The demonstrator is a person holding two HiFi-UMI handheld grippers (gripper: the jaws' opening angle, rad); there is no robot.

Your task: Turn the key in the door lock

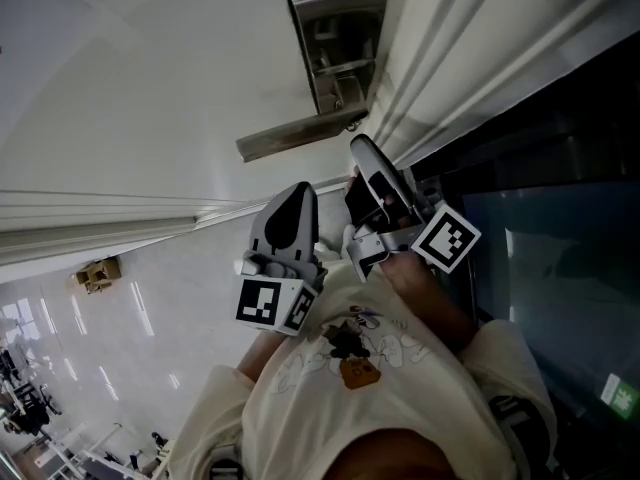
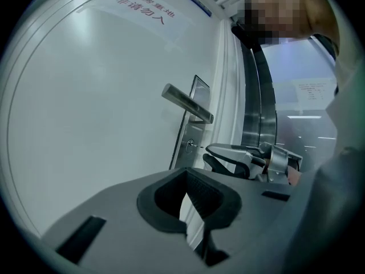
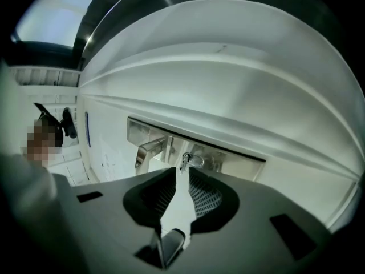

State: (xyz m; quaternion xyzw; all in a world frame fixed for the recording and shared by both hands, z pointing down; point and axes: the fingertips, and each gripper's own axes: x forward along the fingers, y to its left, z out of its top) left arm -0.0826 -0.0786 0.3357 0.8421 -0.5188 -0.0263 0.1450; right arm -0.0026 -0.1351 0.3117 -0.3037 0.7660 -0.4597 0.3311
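Note:
A steel lock plate point(image 1: 335, 53) with a lever handle point(image 1: 300, 133) sits on the white door. In the right gripper view, a small key point(image 3: 188, 160) with a ring sticks out of the keyhole on the plate point(image 3: 228, 158). My right gripper point(image 3: 182, 169) is open by a narrow gap, its tips just short of the key and nothing between them. The left gripper view shows the key point(image 2: 192, 146) below the handle point(image 2: 185, 103), with the right gripper point(image 2: 206, 153) close beside it. My left gripper point(image 2: 185, 173) hangs back from the door, shut and empty. In the head view it point(image 1: 300, 193) is below the handle.
The white door frame mouldings point(image 1: 450, 78) run along the lock side, with a dark glass panel point(image 1: 540, 218) beyond them. A sign with red print point(image 2: 142, 10) is high on the door. The person's cream shirt point(image 1: 360, 388) fills the lower head view.

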